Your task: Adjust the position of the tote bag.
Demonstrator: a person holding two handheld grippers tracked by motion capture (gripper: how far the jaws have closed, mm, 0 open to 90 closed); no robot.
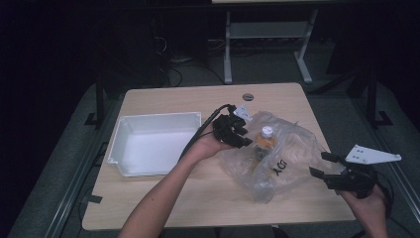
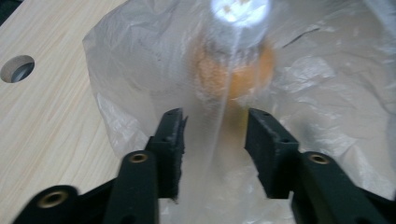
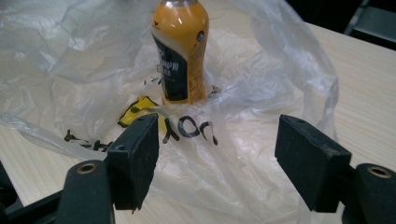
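Two tools at work on the tabletop (image 1: 163,198). Left tool (image 1: 243,137) sits at the orange bottle (image 1: 265,141), jaws spread either side of it with bag film between; pads not visibly pressing. Bottle stands upright inside the clear plastic bag (image 1: 292,148), just right of the white bin (image 1: 148,144). Right tool (image 1: 322,166) hovers at the bag's right edge, jaws spread, holding nothing.

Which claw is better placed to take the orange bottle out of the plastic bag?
Left. The left claw is right beside the orange bottle, its jaws astride it through the plastic bag. The right claw waits open at the bag's edge.
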